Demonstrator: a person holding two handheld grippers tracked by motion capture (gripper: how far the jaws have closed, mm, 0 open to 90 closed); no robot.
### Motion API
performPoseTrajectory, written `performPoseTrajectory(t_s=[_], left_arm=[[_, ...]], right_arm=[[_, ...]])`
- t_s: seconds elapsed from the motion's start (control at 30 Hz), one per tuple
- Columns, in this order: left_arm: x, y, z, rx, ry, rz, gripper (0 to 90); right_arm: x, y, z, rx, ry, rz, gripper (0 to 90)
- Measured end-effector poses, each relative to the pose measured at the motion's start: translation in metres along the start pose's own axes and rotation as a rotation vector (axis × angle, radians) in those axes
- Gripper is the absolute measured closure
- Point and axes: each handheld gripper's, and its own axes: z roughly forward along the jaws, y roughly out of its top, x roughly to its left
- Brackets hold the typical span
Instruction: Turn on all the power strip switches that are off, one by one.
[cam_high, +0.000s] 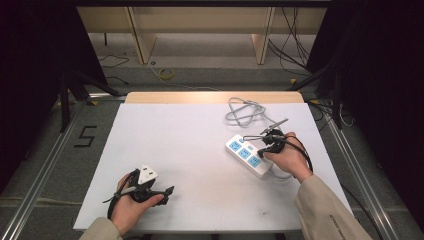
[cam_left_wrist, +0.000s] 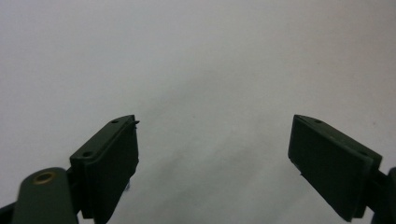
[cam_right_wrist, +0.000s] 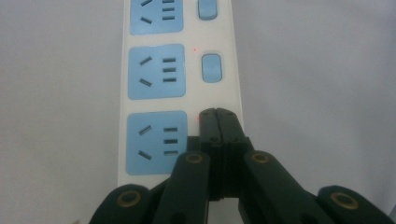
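A white power strip (cam_high: 246, 155) with three blue sockets lies at an angle on the right half of the white table (cam_high: 190, 145). My right gripper (cam_high: 262, 150) is shut, with nothing between its fingers. In the right gripper view its closed tips (cam_right_wrist: 217, 114) rest over the strip (cam_right_wrist: 180, 93), just right of the nearest socket (cam_right_wrist: 156, 142), where that socket's switch would be. The middle switch (cam_right_wrist: 211, 68) shows ahead of them. My left gripper (cam_high: 162, 192) lies near the front left of the table. Its jaws stand wide apart over bare table (cam_left_wrist: 215, 121) and hold nothing.
The strip's grey cable (cam_high: 245, 112) lies coiled behind it near the table's far edge. The table's right edge runs close to my right hand. Beyond the table are wooden legs, loose floor cables and a roll of tape (cam_high: 166, 73).
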Motion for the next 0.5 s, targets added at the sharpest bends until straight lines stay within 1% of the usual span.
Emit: performPoseTrajectory(t_s=[0.03, 0.1, 0.13, 0.17, 0.23, 0.27, 0.5], left_arm=[[0.0, 0.0, 0.0, 0.0, 0.0, 0.0, 15.8], [-0.0001, -0.0002, 0.0001, 0.002, 0.0, 0.0, 15.8], [0.0, -0.0001, 0.0, 0.002, -0.001, 0.002, 15.8], [-0.0002, -0.0002, 0.0002, 0.0, 0.0, 0.002, 15.8], [-0.0002, -0.0001, 0.0004, 0.002, 0.0, 0.004, 15.8], [-0.0002, -0.0001, 0.0005, 0.002, 0.0, 0.003, 15.8], [-0.0003, -0.0002, -0.0002, 0.0, -0.001, 0.005, 15.8]], right_arm=[[0.0001, 0.0, -0.0005, -0.004, -0.005, -0.001, 90.0], [0.0006, 0.0002, -0.0023, -0.003, -0.034, -0.004, 90.0], [0.0006, 0.0002, -0.0023, -0.003, -0.034, -0.004, 90.0], [0.0001, 0.0001, -0.0041, -0.018, -0.033, -0.003, 90.0], [0.0001, 0.0005, -0.0053, -0.026, -0.037, 0.001, 90.0], [-0.0001, 0.0017, -0.0069, -0.038, -0.039, 0.005, 90.0], [0.0022, 0.005, -0.0059, -0.037, -0.045, -0.011, 90.0]])
